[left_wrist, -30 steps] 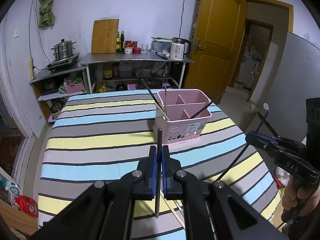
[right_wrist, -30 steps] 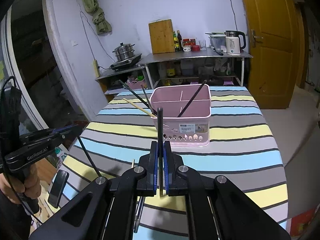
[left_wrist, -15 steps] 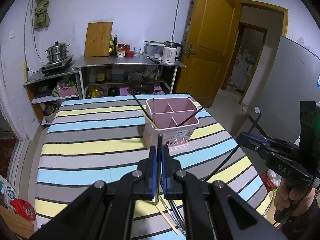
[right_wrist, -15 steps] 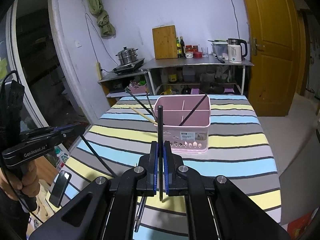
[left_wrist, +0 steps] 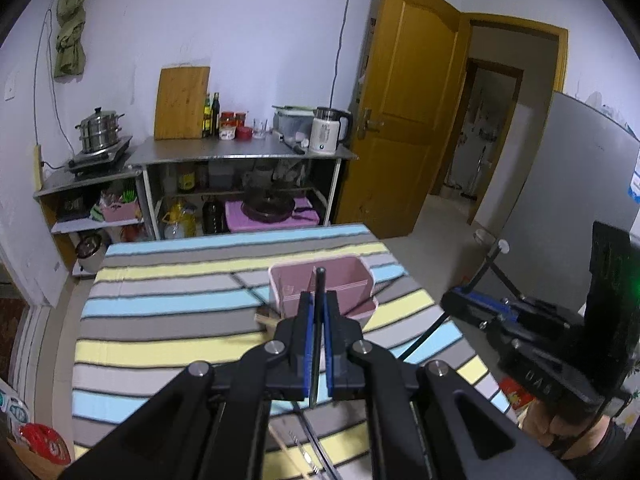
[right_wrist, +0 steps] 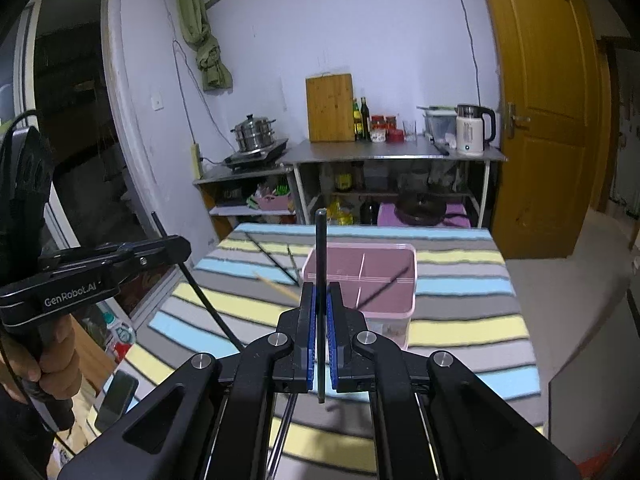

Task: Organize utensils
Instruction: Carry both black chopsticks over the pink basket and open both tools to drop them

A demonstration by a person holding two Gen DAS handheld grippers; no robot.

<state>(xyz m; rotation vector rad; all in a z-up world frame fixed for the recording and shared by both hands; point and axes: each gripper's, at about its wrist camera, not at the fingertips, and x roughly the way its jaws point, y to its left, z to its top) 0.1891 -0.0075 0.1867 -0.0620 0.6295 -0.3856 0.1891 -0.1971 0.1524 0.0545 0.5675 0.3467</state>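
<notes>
My left gripper (left_wrist: 319, 300) is shut on a thin black chopstick (left_wrist: 316, 360) that stands upright between its blue pads. It hovers above the table, short of the pink divided basket (left_wrist: 288, 280). My right gripper (right_wrist: 320, 292) is shut on a second black chopstick (right_wrist: 320, 240), likewise upright, in front of the pink basket (right_wrist: 408, 280). Each gripper shows in the other's view: the right gripper (left_wrist: 460, 304) and the left gripper (right_wrist: 176, 246), each with its stick slanting down. The basket holds black chopsticks (right_wrist: 384, 284) and a wooden one (right_wrist: 276, 286). More utensils (left_wrist: 308, 452) lie on the cloth below my fingers.
The table wears a striped cloth (left_wrist: 168, 304). Behind it a steel shelf (left_wrist: 248, 154) carries a kettle, bottles and a cutting board. A yellow door (left_wrist: 404, 120) stands right of it. A phone (right_wrist: 116, 396) lies at the table's left edge.
Both grippers have risen and drawn back from the basket, which now looks smaller and lower in each view. Each keeps its grip on its black chopstick.
</notes>
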